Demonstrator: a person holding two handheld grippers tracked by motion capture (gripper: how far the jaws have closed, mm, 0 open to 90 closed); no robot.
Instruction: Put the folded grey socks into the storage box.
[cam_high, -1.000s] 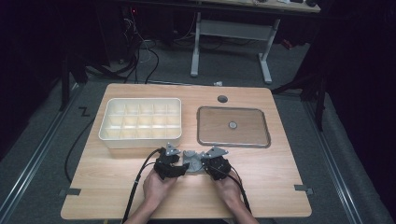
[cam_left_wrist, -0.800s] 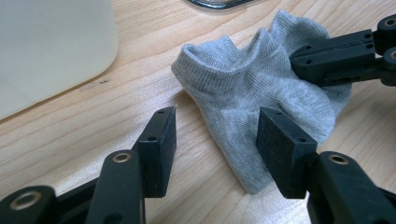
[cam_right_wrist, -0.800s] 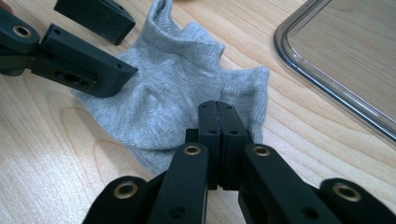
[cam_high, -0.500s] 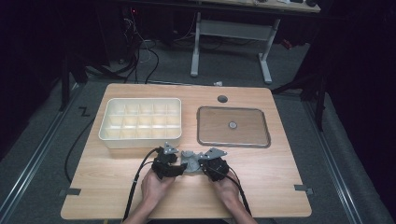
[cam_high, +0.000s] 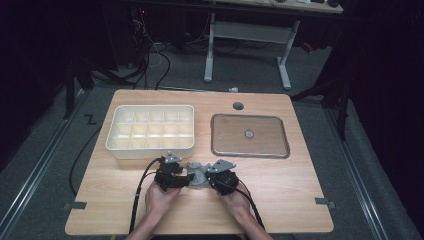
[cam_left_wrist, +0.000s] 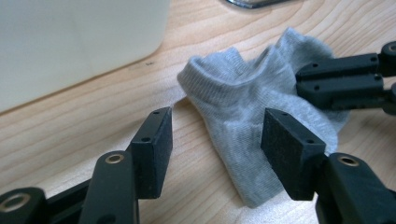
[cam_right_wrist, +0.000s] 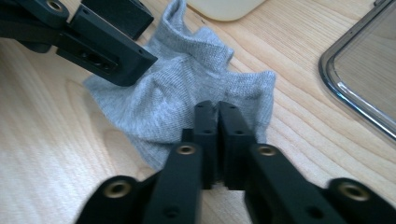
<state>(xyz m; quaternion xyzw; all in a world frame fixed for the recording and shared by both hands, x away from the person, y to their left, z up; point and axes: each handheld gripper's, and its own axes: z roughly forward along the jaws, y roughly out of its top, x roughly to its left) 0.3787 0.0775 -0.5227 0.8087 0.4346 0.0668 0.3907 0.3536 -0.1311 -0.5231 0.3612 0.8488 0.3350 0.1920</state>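
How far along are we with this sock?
Early. Done: both claws are at the grey sock, which lies rumpled on the table. In hand: the left claw straddles its cuff end, open; the right claw has its pads nearly together at its other end; both have just been opening. Left: likely flattening or moving it; the divided box holds nothing.

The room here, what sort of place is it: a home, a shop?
Probably a lab or test workshop: a lone wooden table on a dark floor, loose cables behind, and a metal-legged bench beyond.
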